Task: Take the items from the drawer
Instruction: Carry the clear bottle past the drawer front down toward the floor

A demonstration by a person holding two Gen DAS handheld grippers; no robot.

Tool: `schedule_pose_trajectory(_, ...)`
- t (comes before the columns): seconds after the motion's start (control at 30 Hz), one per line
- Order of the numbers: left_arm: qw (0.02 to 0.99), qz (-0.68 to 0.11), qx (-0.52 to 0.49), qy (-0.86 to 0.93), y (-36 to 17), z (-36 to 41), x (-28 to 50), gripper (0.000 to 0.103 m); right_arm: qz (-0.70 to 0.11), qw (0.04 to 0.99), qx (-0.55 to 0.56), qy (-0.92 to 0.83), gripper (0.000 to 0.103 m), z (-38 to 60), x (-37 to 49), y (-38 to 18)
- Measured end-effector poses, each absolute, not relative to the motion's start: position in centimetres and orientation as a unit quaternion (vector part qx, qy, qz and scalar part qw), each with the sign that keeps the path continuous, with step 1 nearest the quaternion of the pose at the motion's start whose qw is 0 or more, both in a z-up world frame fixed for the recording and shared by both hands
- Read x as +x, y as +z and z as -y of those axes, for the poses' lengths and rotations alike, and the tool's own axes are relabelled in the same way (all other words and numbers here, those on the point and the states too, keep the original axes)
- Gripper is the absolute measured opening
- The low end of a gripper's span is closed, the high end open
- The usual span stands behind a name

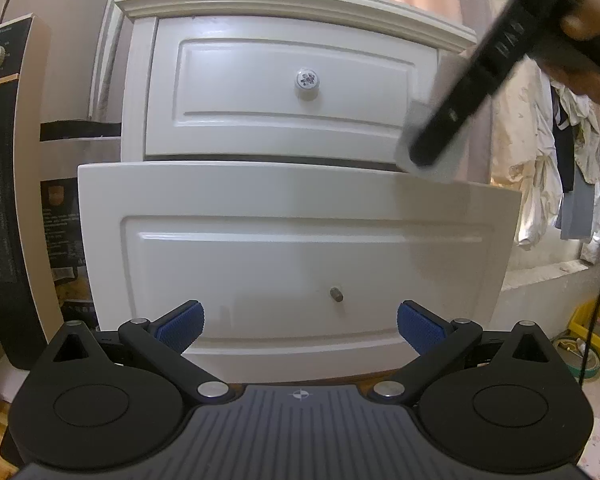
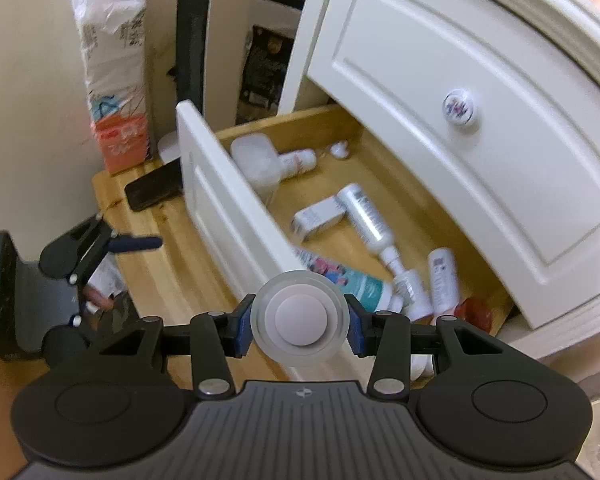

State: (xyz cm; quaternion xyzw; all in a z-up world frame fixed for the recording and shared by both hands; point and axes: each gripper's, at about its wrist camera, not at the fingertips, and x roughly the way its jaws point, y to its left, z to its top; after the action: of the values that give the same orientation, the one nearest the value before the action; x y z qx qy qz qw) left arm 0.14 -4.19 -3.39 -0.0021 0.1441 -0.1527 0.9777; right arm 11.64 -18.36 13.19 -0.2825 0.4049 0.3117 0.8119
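Observation:
The white lower drawer (image 1: pixel 296 248) is pulled out; its wooden inside (image 2: pixel 328 176) holds several items: a white pump bottle (image 2: pixel 366 216), a small box (image 2: pixel 318 218), a teal tube (image 2: pixel 352 280), a small white bottle (image 2: pixel 442 276) and a white jar (image 2: pixel 260 160). My right gripper (image 2: pixel 299 322) is shut on a round white-capped container (image 2: pixel 299 320) above the drawer front; it also shows in the left wrist view (image 1: pixel 432 156). My left gripper (image 1: pixel 300 326) is open and empty, facing the drawer front near its screw stub (image 1: pixel 336 294).
The upper drawer (image 1: pixel 284 88) is closed, with a patterned knob (image 1: pixel 307 80). A heater (image 1: pixel 4 200) stands left of the cabinet. A tissue pack (image 2: pixel 112 60) and black phone (image 2: pixel 154 190) are on the wooden floor. Hanging clothes (image 1: pixel 560 152) are on the right.

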Motion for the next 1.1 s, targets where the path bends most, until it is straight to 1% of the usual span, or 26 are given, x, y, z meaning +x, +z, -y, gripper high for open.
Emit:
schedule_pose_trajectory(0.27, 0.977, -0.153, -0.003, -0.151, -4.0, 4.2, 0.1, 0.103, -0.439, 0.790, -0.285, 0.318, 0.044, 18.6, 10.5, 9.2)
schedule_pose_trajectory(0.47, 0.976, -0.167, -0.022, -0.140, -4.4, 3.7, 1.1, 0.103, -0.461, 0.787, -0.266, 0.314, 0.044, 20.1, 10.6, 6.2)
schedule_pose_trajectory(0.73, 0.975, -0.173, -0.012, -0.138, -5.0, 4.1, 1.1, 0.103, -0.503, 0.784, -0.215, 0.295, 0.044, 23.0, 11.1, 1.0)
schedule_pose_trajectory(0.9, 0.973, -0.189, -0.008, -0.133, -5.8, 4.1, 1.4, 0.103, -0.524, 0.777, -0.199, 0.286, 0.044, 24.1, 11.2, -2.4)
schedule_pose_trajectory(1.1, 0.973, -0.188, -0.008, -0.136, -5.9, 4.1, 1.1, 0.103, -0.540, 0.776, -0.189, 0.267, 0.044, 25.5, 11.8, -5.4)
